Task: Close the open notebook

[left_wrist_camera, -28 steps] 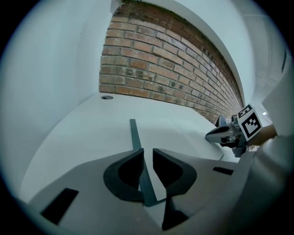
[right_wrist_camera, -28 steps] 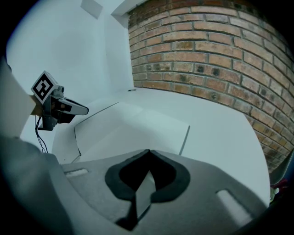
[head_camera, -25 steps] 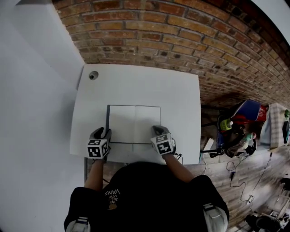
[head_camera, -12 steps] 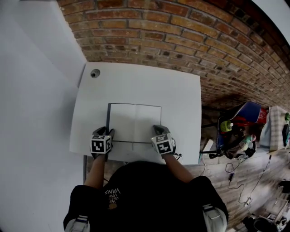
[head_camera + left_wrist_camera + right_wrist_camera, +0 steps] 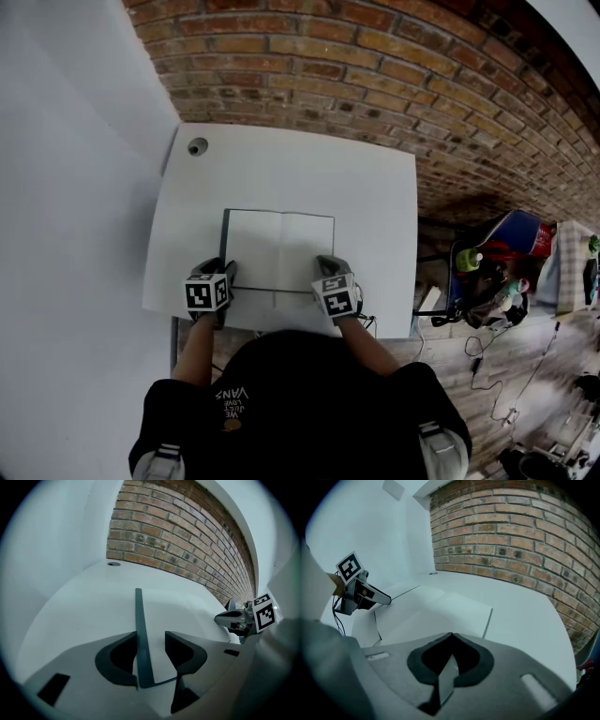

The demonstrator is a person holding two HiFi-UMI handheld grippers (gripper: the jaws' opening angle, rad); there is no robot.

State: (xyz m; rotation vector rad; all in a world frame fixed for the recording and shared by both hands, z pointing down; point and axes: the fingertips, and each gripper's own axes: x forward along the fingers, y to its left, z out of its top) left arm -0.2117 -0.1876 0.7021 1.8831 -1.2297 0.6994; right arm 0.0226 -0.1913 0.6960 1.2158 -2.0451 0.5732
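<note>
The open notebook (image 5: pixel 279 248) lies flat on the white table (image 5: pixel 281 169), showing blank white pages and a dark cover. My left gripper (image 5: pixel 225 274) is at its near left corner. In the left gripper view the dark cover edge (image 5: pixel 139 620) runs between the jaws of my left gripper (image 5: pixel 151 637). Those jaws are closing but still stand apart, and the far pad is clear of the edge. My right gripper (image 5: pixel 328 267) is at the near right corner. Its tips (image 5: pixel 451 635) meet, pinching a thin pale sheet of the notebook (image 5: pixel 440 609).
A brick wall (image 5: pixel 375 66) backs the table and a white wall stands on the left. A round cable hole (image 5: pixel 198 146) sits in the table's far left corner. Bags and cables (image 5: pixel 497 262) lie on the floor to the right.
My left gripper has rolled a little and edged closer to the notebook's left cover edge. The right gripper has stayed put.
</note>
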